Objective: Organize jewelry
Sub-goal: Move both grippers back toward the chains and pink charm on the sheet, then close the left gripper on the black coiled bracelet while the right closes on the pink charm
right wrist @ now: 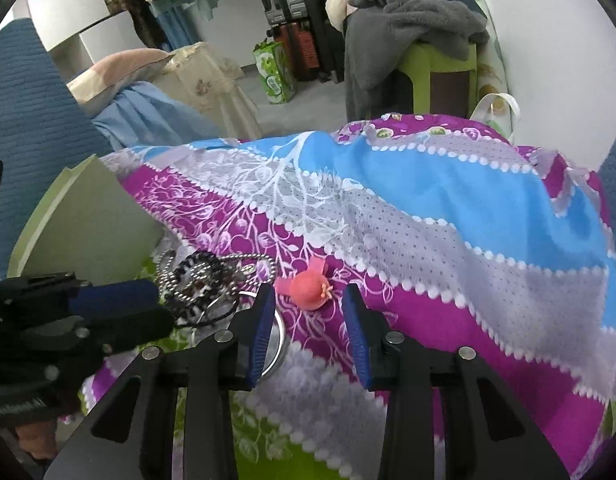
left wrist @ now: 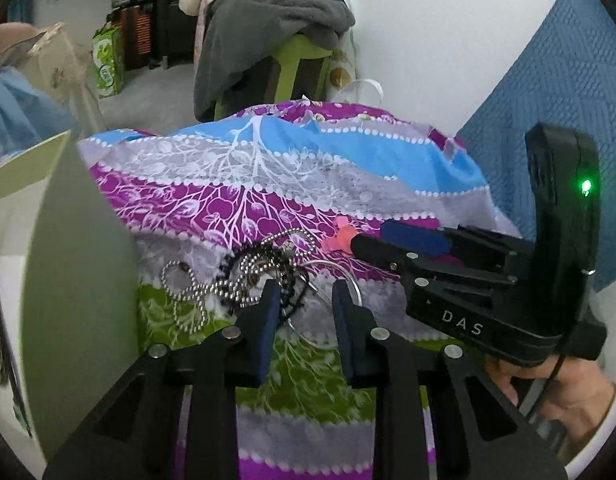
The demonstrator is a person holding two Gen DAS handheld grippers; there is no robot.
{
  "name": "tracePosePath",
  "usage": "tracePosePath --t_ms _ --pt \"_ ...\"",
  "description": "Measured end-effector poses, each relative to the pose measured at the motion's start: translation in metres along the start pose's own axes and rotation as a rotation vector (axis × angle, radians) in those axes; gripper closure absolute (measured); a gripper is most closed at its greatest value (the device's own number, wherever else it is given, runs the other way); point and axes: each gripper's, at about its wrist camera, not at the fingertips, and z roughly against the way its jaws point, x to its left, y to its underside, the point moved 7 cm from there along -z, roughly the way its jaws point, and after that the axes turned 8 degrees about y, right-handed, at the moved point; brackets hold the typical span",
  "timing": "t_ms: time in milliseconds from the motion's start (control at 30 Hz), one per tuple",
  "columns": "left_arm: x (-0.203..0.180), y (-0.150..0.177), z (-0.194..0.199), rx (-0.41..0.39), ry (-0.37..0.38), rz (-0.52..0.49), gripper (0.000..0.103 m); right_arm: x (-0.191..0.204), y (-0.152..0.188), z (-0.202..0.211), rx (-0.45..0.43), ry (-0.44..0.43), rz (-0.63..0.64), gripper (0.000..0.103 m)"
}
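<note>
A tangle of jewelry lies on the patterned cloth: a silver ball chain (left wrist: 195, 292), dark beaded strands (left wrist: 285, 280) and a thin metal ring (left wrist: 348, 284). My left gripper (left wrist: 303, 296) is open, its tips at the near edge of the tangle. A small pink ornament (right wrist: 311, 289) lies on the purple band, just beyond my open right gripper (right wrist: 310, 300). The right gripper also shows in the left wrist view (left wrist: 368, 240), beside the pink piece (left wrist: 340, 238). The tangle shows in the right wrist view (right wrist: 203, 276), with the left gripper (right wrist: 119, 304) beside it.
A pale green box with an open lid (left wrist: 59, 240) stands left of the jewelry; it also shows in the right wrist view (right wrist: 87, 228). The colourful cloth (right wrist: 428, 208) covers the surface. A green stool piled with grey clothes (right wrist: 420, 40) stands behind. Blue quilted fabric (left wrist: 568, 80) is at the right.
</note>
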Motion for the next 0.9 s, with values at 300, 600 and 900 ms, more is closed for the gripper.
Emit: tracePosePath --t_ms 300,600,900 --pt "-0.002 -0.002 -0.029 0.052 -0.080 -0.126 0.094 -0.001 0.000 -0.020 0.023 -0.010 0.019 0.073" --pt "0.003 -0.006 -0.023 0.019 -0.039 -0.051 0.103 0.005 0.000 -0.020 0.015 0.021 0.074 0.080" --pt "0.006 -0.011 0.015 -0.044 0.059 0.093 0.103 -0.002 0.000 0.001 0.010 0.048 0.010 0.080"
